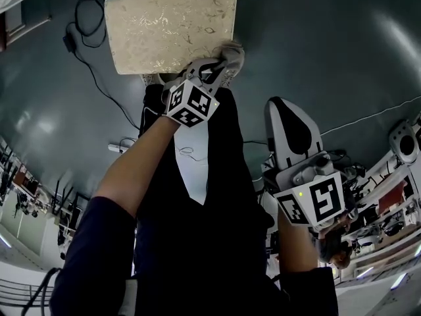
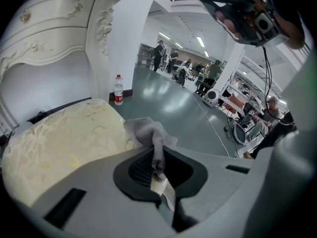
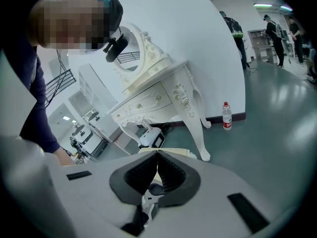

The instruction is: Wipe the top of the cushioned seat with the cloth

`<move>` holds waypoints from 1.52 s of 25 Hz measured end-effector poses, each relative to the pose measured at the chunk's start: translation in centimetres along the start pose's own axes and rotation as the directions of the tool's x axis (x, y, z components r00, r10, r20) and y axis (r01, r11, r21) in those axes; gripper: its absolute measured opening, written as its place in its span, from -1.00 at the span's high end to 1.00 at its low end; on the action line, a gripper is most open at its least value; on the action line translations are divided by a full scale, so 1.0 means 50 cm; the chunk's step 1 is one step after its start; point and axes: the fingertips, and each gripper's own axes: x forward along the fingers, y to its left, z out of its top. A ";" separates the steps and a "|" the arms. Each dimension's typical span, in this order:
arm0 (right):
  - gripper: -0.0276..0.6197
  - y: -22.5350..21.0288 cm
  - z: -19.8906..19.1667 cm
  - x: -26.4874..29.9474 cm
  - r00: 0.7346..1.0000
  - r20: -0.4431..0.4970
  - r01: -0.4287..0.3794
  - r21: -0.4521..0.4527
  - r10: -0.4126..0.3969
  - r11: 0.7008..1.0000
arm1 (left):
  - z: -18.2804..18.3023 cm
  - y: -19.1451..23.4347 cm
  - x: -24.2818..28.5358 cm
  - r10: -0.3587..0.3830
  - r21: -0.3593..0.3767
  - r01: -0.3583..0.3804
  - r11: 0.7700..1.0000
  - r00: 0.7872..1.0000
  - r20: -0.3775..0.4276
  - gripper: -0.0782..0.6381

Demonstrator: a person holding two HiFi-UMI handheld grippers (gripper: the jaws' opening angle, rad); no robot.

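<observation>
My left tongs [image 1: 212, 70] are clamped on a bunched grey cloth [image 1: 232, 56], which sits at the near right corner of the cushioned seat [image 1: 168, 28]. The seat's cream, leaf-patterned top lies at the far middle of the head view. That corner is hidden under the cloth, and the tongs cover much of the cloth itself. My right tongs [image 1: 279, 108] hang well off to the right over the dark floor [image 1: 342, 51], pressed together with nothing between them. In the right gripper view the seat is mostly hidden behind the tongs, and a white carved dresser [image 3: 153, 95] stands beyond it.
</observation>
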 end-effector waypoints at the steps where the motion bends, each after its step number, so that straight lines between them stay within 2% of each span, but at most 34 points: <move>1: 0.83 0.000 0.002 -0.001 1.000 0.002 0.000 -0.002 0.000 1.000 | 0.002 -0.002 0.002 -0.005 0.001 0.005 1.000 1.000 -0.003 0.70; 5: 0.83 0.008 0.010 0.002 1.000 0.008 -0.004 -0.021 0.004 1.000 | 0.016 0.002 -0.013 -0.004 0.001 0.004 1.000 1.000 0.013 0.70; 11: 0.83 0.062 0.045 0.020 1.000 0.020 -0.017 -0.066 0.018 0.998 | 0.047 0.038 -0.096 0.014 -0.031 -0.011 0.999 0.995 0.095 0.70; 18: 0.83 0.198 0.131 0.044 0.996 0.048 -0.072 -0.159 0.080 0.985 | 0.107 0.109 -0.304 0.093 -0.102 -0.071 0.992 0.968 0.233 0.70; 23: 0.83 0.303 0.229 0.046 0.990 0.085 -0.092 -0.238 0.115 0.967 | 0.197 0.181 -0.479 0.176 -0.134 -0.136 0.982 0.917 0.357 0.70; 27: 0.84 0.380 0.294 0.028 0.985 0.107 -0.103 -0.285 0.139 0.953 | 0.283 0.205 -0.616 0.233 -0.152 -0.184 0.971 0.863 0.448 0.70; 31: 0.83 0.445 0.356 0.006 0.979 0.138 -0.098 -0.332 0.151 0.938 | 0.362 0.205 -0.743 0.262 -0.152 -0.214 0.965 0.804 0.533 0.70; 38: 0.83 0.528 0.424 -0.052 0.970 0.180 -0.079 -0.398 0.162 0.914 | 0.454 0.160 -0.927 0.270 -0.122 -0.250 0.961 0.733 0.625 0.70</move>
